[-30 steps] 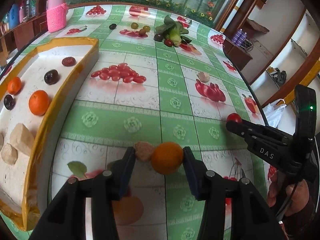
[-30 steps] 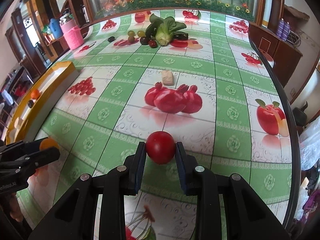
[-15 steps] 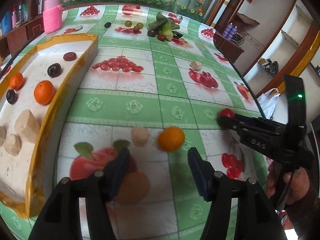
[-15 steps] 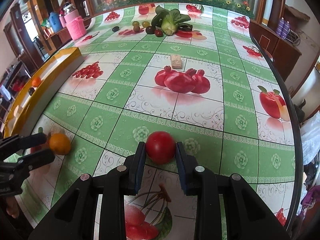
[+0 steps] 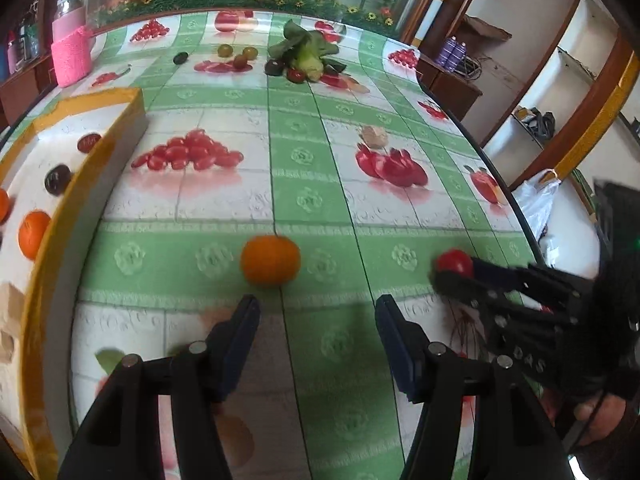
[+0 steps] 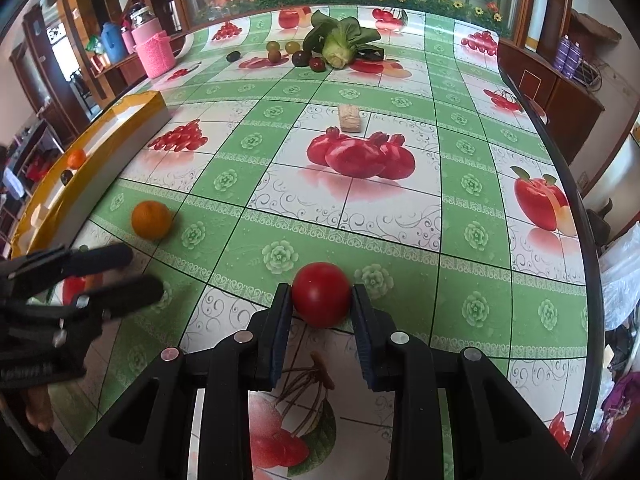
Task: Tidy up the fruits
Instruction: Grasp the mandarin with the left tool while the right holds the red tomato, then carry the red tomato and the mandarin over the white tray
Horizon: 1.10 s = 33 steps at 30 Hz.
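Note:
An orange (image 5: 270,259) lies loose on the green patterned tablecloth, just beyond my open, empty left gripper (image 5: 316,322); it also shows in the right wrist view (image 6: 151,220). My right gripper (image 6: 320,304) is shut on a red tomato (image 6: 321,294), which also shows in the left wrist view (image 5: 455,262) at the right. A yellow-rimmed white tray (image 5: 86,168) at the left holds oranges (image 5: 33,234), dark fruits (image 5: 57,178) and beige blocks.
At the far end lie a leafy vegetable (image 6: 340,42), grapes and dark fruits (image 6: 298,58). A beige block (image 6: 349,118) sits mid-table. A pink container (image 5: 72,54) stands far left. The table's edge (image 5: 520,216) curves along the right.
My left gripper has opened wider and drawn back from the orange, which now lies free ahead of it. The small beige piece beside it is out of view. The right gripper keeps the tomato.

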### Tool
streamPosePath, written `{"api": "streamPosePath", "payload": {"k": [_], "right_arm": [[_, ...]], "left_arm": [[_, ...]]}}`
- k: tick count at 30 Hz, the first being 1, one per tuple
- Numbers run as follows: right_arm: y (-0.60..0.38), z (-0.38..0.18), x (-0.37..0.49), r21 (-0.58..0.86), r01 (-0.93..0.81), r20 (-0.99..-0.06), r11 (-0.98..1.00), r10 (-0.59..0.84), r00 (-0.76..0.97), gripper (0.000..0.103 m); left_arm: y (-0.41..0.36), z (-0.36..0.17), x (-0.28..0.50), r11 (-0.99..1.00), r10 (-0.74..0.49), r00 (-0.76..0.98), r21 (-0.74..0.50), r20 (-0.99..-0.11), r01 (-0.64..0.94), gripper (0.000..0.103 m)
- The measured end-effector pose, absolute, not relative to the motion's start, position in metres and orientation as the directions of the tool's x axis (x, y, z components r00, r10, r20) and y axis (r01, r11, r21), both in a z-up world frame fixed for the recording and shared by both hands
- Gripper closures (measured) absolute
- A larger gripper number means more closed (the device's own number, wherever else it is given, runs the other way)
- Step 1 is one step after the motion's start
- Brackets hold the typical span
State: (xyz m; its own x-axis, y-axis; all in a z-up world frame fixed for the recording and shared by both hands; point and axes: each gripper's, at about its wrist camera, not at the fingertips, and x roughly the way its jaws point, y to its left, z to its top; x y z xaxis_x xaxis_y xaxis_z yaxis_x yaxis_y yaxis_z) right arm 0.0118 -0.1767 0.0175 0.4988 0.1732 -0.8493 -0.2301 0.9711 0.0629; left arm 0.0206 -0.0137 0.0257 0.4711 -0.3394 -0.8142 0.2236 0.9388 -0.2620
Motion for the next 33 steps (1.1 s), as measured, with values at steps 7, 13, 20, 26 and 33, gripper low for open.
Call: {"api": "streamPosePath", "payload": {"k": [7,13,20,26,33], "right_arm": [[-0.18,0.017,0.013,0.081,-0.234,-0.847,0.969,0.191,0.495,0.074],[-0.181,0.016,0.014,0.09,-0.243,-0.845,0.966,0.203,0.494,0.074],[-0.18,0.016,0.015,0.079,-0.239,-0.846,0.968,0.192,0.498,0.074],[-0.18,0.017,0.015,0.083,-0.224,-0.849,0.971,0.186,0.494,0.074],[-0.18,0.017,0.016,0.088,-0.209,-0.85,0.974,0.183,0.493,0.074]], "left_arm": [[0.0,0.024,0.052,0.95,-0.311,0.461,-0.261,-0.831,0.17,0.04],[-0.012,0.017,0.054,0.955,-0.283,0.452,-0.206,-0.846,0.211,0.04],[-0.02,0.017,0.07,0.96,-0.266,0.477,-0.184,-0.838,0.213,0.048],[-0.031,0.017,0.08,0.959,-0.262,0.482,-0.17,-0.836,0.226,0.049],[-0.037,0.015,0.065,0.962,-0.212,0.539,-0.077,-0.815,0.262,0.07]]}}
